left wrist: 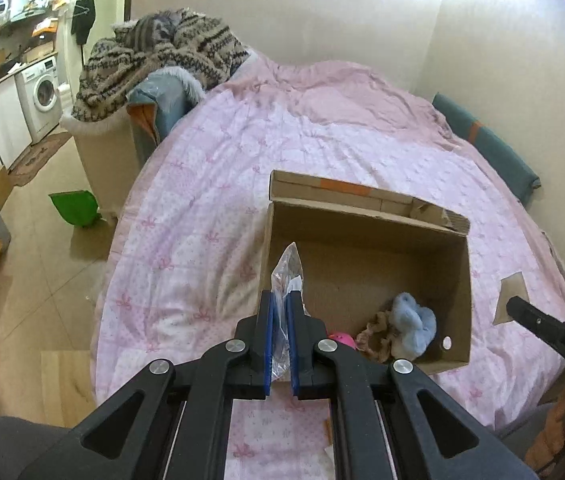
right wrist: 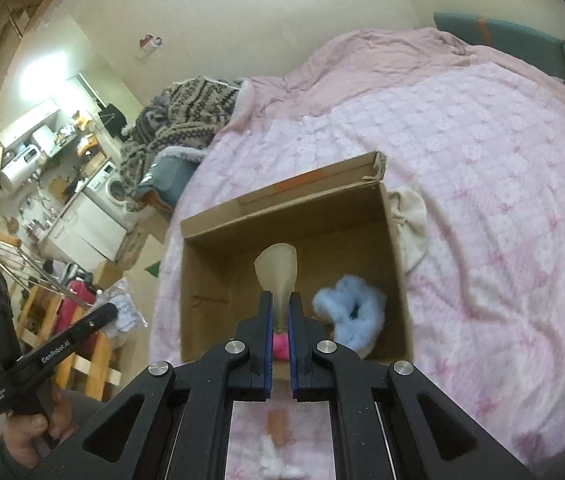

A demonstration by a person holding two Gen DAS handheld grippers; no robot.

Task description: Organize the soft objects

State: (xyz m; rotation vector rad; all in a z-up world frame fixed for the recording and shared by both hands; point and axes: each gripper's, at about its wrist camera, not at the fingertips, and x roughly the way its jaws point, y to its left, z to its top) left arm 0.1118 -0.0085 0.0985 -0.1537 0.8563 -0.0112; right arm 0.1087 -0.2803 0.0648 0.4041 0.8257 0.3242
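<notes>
An open cardboard box (left wrist: 366,216) sits on the pink bed; it also shows in the right wrist view (right wrist: 282,204). Inside lie a fluffy light-blue scrunchie (left wrist: 412,322) (right wrist: 350,308), a beige scrunchie (left wrist: 376,338) and a pink object (left wrist: 340,338) (right wrist: 280,346). My left gripper (left wrist: 281,300) is shut on a clear plastic bag (left wrist: 287,270) above the box's near left corner. My right gripper (right wrist: 281,300) is shut on a translucent beige soft piece (right wrist: 276,272) held over the box. The left gripper also shows at the left in the right wrist view (right wrist: 94,320).
A cream cloth (right wrist: 410,224) lies beside the box's right wall. The pink quilt (left wrist: 242,184) covers the bed. A patterned blanket pile (left wrist: 162,56) and teal pillow (left wrist: 486,144) lie at the bed's far end. A green dustpan (left wrist: 74,208) lies on the floor left.
</notes>
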